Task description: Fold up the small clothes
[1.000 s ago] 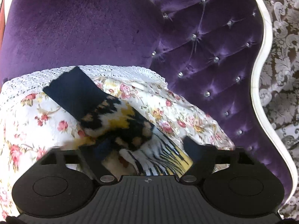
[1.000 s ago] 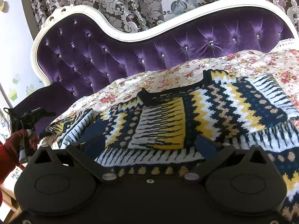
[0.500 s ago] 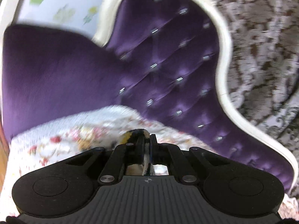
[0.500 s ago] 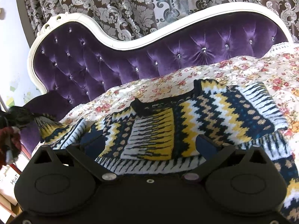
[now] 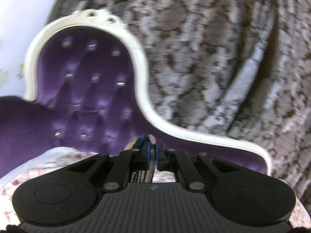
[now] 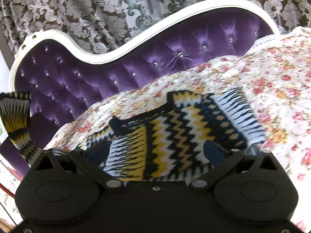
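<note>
A small knitted sweater [image 6: 175,136] with navy, yellow and white zigzags lies flat on the floral cover [image 6: 272,89] of a purple sofa. My right gripper [image 6: 155,151] is open and hovers low over the sweater's chest. My left gripper [image 5: 152,155] is shut on the sweater's sleeve [image 5: 147,141], pinched between the blue pads. In the right wrist view that sleeve [image 6: 17,116] hangs lifted at the far left, cuff end up.
The tufted purple backrest [image 6: 136,68] with a white carved frame [image 5: 147,116] stands behind the cover. Patterned curtains [image 5: 213,58] hang behind it. The sofa's purple arm [image 5: 19,126] is to the left.
My left gripper shut on the sleeve and has lifted it up off the cover; its view tilted up toward the curtains. My right gripper has moved in closer over the sweater.
</note>
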`<state>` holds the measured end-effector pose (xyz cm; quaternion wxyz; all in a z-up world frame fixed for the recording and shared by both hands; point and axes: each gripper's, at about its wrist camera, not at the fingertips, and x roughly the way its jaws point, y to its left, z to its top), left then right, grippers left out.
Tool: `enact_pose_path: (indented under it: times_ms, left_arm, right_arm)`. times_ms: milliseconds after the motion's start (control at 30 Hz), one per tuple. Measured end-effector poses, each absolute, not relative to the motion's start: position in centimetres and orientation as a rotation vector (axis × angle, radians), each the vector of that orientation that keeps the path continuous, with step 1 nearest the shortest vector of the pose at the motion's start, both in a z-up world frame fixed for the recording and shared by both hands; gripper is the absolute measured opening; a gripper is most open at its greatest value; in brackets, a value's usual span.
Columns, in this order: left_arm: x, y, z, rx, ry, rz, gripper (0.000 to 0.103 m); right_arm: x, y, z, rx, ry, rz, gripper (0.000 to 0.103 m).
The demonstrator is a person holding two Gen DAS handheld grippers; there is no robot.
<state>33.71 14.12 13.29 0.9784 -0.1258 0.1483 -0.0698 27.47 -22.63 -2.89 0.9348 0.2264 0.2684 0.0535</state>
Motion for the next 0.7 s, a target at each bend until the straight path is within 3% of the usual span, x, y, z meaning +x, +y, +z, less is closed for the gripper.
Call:
enact_pose_path:
  times_ms: [267, 700]
  left_arm:
    - [34.6, 5.8, 11.4, -0.222, 0.349, -0.271, 0.005]
    - [35.7, -4.8, 2.2, -0.145, 0.500, -0.377, 0.007]
  right_arm:
    - [27.3, -25.9, -2.0, 0.517, 0.534, 0.060, 0.103]
    - [27.7, -29.2, -1.9, 0.591, 0.547, -0.019, 0.103]
